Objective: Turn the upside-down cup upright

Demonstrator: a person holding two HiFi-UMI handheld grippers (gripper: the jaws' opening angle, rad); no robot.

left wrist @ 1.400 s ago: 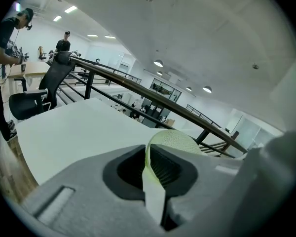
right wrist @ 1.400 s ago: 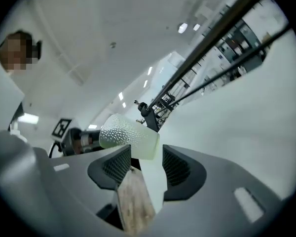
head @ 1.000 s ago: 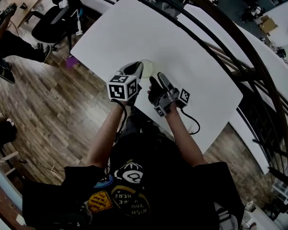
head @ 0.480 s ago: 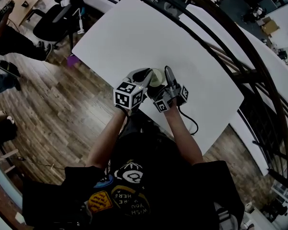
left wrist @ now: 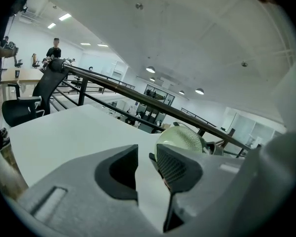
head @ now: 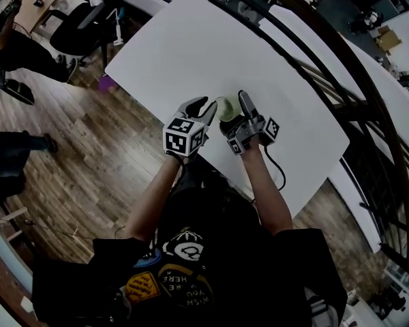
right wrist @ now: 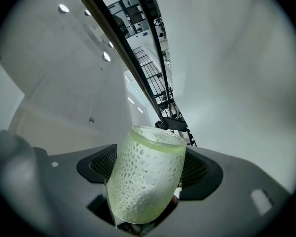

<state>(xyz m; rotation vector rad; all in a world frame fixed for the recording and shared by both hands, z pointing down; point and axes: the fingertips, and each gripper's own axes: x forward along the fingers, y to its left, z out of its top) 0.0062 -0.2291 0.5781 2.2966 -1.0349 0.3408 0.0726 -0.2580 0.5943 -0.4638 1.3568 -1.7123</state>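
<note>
Cup (right wrist: 145,179) sits between closing jaws of right hand-held gripper (head: 236,112), near bench (head: 191,46) front edge; left hand-held gripper (left wrist: 143,163), narrow and opening, holds nothing; open bench beyond.

I count two claws of mine: the left gripper (left wrist: 144,157), jaws opening with nothing between them, and the right gripper (right wrist: 148,164), jaws closing with the one pale green cup (head: 226,107) between them. One white table (head: 191,46). One black office chair (head: 82,29), far left. One dark railing (head: 313,46), far right.
</note>
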